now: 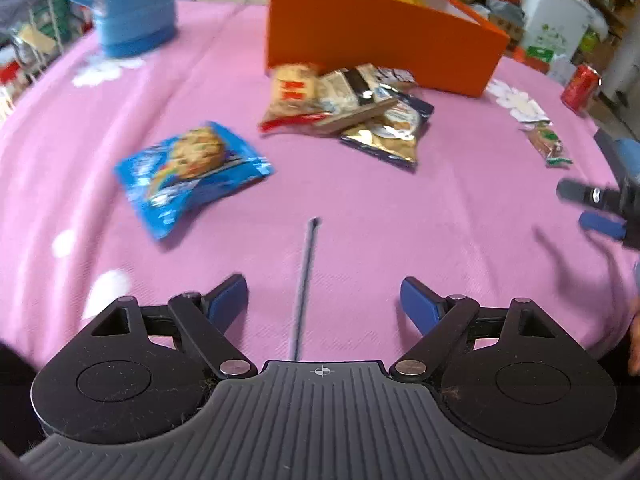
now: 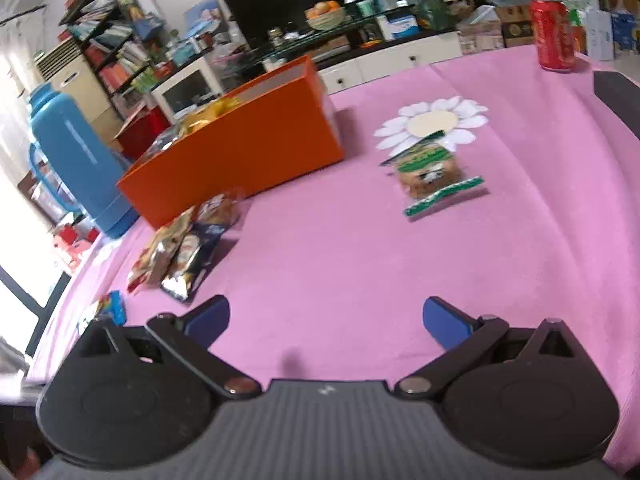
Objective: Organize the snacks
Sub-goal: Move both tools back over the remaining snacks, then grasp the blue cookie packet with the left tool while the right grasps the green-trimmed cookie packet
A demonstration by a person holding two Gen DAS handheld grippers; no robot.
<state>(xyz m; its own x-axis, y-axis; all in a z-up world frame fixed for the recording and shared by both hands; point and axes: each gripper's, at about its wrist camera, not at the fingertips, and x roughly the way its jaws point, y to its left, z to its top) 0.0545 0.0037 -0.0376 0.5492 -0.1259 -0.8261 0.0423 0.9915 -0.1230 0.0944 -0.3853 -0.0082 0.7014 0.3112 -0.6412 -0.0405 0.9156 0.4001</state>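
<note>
An orange box (image 1: 380, 48) (image 2: 240, 160) with snack bags inside stands at the back of the pink tablecloth (image 1: 360, 216). A heap of snack packets (image 1: 348, 108) (image 2: 184, 248) lies in front of it. A blue cookie packet (image 1: 192, 172) (image 2: 108, 308) lies alone to the left. A green-edged clear packet (image 2: 432, 176) (image 1: 546, 144) rests by a white flower print. My left gripper (image 1: 324, 300) hangs open over bare cloth, nothing between its fingers. My right gripper (image 2: 326, 320) is open and empty too, short of the green packet; it also shows at the right edge of the left wrist view (image 1: 592, 208).
A blue thermos jug (image 1: 128, 4) (image 2: 76, 156) stands at the back left. A red soda can (image 2: 554, 34) (image 1: 580, 86) sits near the far right edge. Shelves, boxes and a dark screen fill the room behind. A thin dark line (image 1: 306, 280) runs along the cloth.
</note>
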